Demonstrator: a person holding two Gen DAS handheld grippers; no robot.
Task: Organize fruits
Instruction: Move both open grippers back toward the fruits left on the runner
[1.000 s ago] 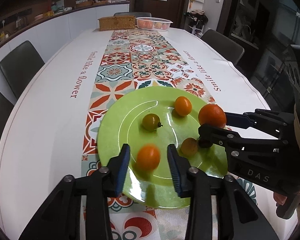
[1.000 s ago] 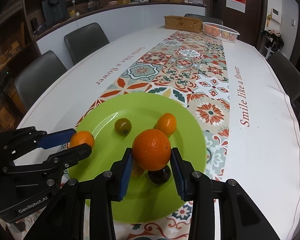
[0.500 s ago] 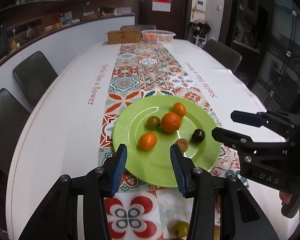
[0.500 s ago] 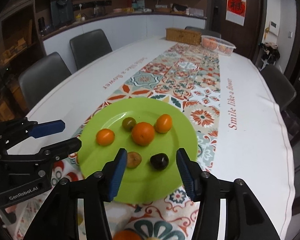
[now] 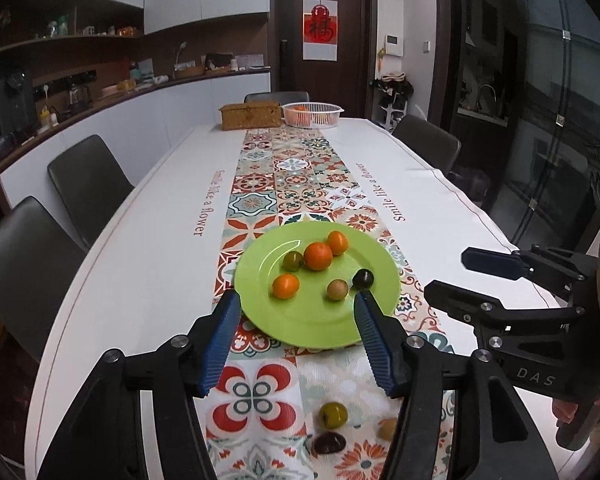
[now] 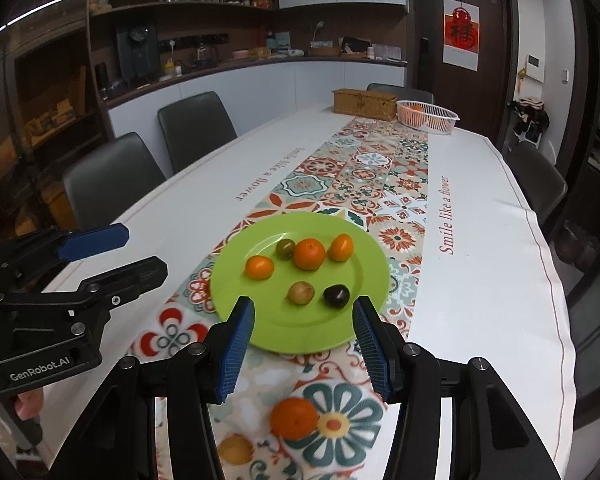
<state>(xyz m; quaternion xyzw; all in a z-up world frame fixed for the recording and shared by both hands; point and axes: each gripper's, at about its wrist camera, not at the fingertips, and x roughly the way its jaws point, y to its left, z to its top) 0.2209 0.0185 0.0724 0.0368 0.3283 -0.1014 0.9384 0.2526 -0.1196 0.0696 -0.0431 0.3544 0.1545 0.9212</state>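
A green plate (image 5: 312, 320) (image 6: 296, 332) lies on the patterned runner. It holds a large orange (image 5: 318, 255) (image 6: 309, 254), two small orange tomatoes (image 5: 285, 286) (image 6: 342, 247), a green tomato (image 5: 293, 261), a tan fruit (image 6: 301, 293) and a dark fruit (image 6: 336, 295). My left gripper (image 5: 296, 300) (image 6: 146, 252) hovers before the plate's near rim, its jaws opening with nothing between them. My right gripper (image 6: 304, 306) (image 5: 448, 274) stands open and empty beside it. Loose fruits lie nearer on the runner: a green one (image 5: 333, 415), a dark one (image 5: 329, 442) and an orange (image 6: 294, 418).
At the table's far end stand a wicker box (image 5: 250, 116) and a white basket (image 5: 312, 114) with oranges. Dark chairs (image 5: 88, 180) line both long sides. The white tablecloth (image 5: 148, 240) flanks the runner, and a hand (image 6: 28, 406) holds the left gripper's handle.
The left gripper let go of an orange tomato and the right let go of the large orange; both fruits now rest on the plate. Both grippers drew back and up, jaws wider.
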